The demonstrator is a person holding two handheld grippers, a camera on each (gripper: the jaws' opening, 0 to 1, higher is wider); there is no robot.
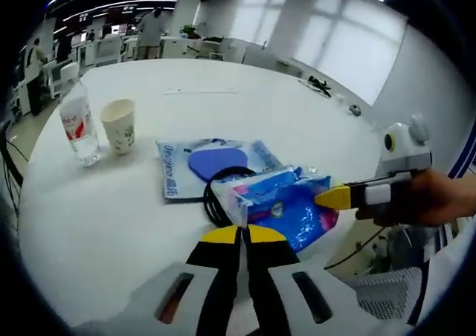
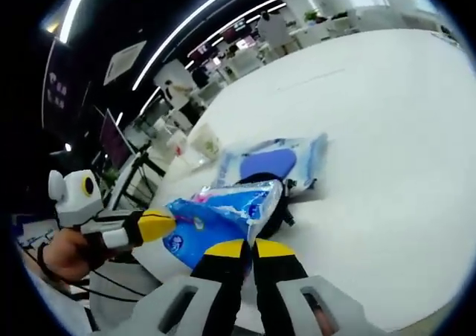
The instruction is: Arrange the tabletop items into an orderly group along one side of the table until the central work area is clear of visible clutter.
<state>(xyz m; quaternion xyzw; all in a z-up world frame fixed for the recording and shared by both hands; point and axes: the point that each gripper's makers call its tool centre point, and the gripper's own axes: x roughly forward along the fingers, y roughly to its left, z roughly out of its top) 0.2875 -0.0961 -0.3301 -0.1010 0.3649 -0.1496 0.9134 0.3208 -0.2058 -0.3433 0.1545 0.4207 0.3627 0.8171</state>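
Hand (image 1: 439, 198) levels right hand-held gripper (image 1: 321, 197) against blue packet (image 1: 286, 202).

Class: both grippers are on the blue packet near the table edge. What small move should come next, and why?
Probably lift the blue packet slightly off the black cable coil and flat wipes pack. Both the left gripper and the right gripper appear shut on it, so it can move towards the water bottle and paper cup.

No print can be read with certainty. The flat pale-blue plastic wipes pack (image 1: 216, 166) carries blurred white lettering; the clear plastic water bottle's (image 1: 79, 128) red-and-white label is illegible.
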